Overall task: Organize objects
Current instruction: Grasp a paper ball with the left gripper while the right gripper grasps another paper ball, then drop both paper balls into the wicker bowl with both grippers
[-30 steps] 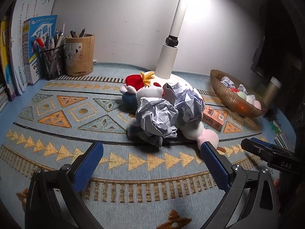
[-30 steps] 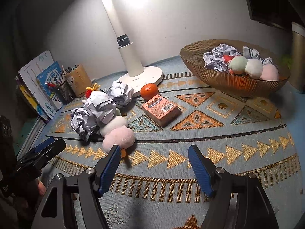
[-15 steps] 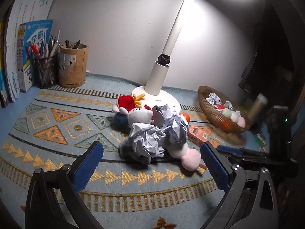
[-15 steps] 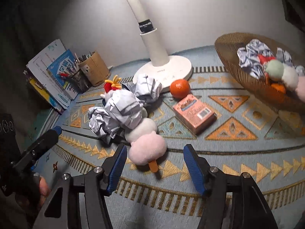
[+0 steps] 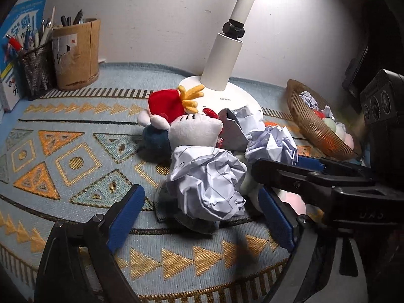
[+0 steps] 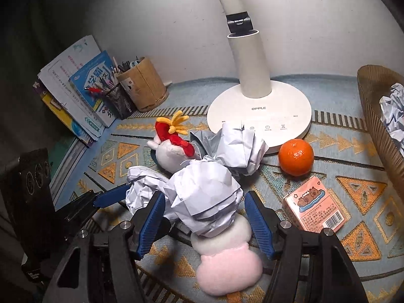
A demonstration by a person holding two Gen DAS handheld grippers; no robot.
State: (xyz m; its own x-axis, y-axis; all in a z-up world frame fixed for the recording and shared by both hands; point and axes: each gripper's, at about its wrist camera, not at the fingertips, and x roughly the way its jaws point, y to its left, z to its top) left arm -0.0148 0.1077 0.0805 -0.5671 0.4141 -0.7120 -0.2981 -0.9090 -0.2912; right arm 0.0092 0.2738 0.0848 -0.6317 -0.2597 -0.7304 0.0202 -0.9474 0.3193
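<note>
Fingers of both grippers, left gripper (image 5: 199,217) and right gripper (image 6: 204,219), stood apart astride neighbouring crumpled white paper balls (image 6: 205,197) heaped on plush toys (image 6: 224,260); closing risked snagging plush, I judged

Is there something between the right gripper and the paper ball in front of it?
Nothing visible. The right gripper is open, and the paper ball already sits between its fingers, resting on a pink and white plush toy.
</note>
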